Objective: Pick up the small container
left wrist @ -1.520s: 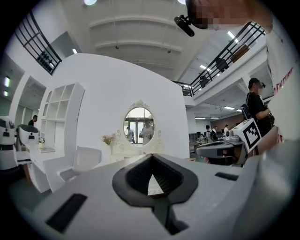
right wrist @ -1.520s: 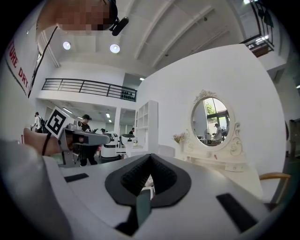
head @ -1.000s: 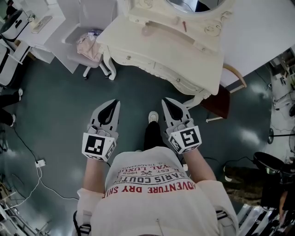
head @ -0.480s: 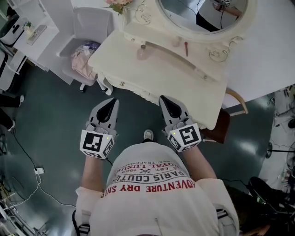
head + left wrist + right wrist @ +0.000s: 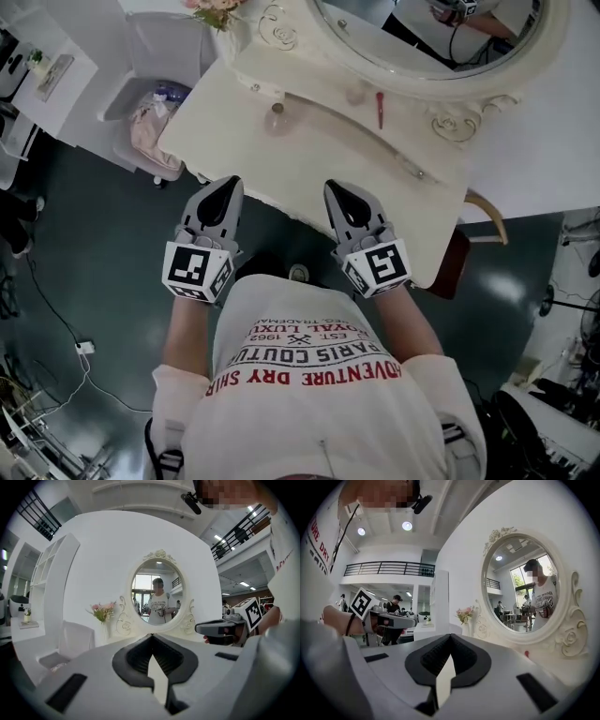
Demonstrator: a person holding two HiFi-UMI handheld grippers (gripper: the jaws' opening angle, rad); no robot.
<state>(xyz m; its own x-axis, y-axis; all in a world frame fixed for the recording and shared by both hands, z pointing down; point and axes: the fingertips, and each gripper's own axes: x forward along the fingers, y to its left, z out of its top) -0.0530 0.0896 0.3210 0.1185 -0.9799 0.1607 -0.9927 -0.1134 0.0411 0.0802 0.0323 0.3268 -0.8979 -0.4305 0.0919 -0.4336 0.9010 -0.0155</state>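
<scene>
The small container, a round clear jar, stands on the cream dressing table near its left rear, in front of the oval mirror. My left gripper is shut and empty, its tip at the table's front edge, short of the jar. My right gripper is beside it, also shut with nothing held. In the left gripper view the left gripper points at the mirror; the jar is hidden behind the jaws. In the right gripper view the right gripper hides the tabletop too.
A red stick lies on the table below the mirror. A vase of pink flowers stands at the table's left rear corner. A white chair with pink cloth is left of the table, a brown stool at its right.
The person has stepped toward the dressing table: it has slid down the head view, and both gripper tips now reach its front edge. Both grippers stay shut.
</scene>
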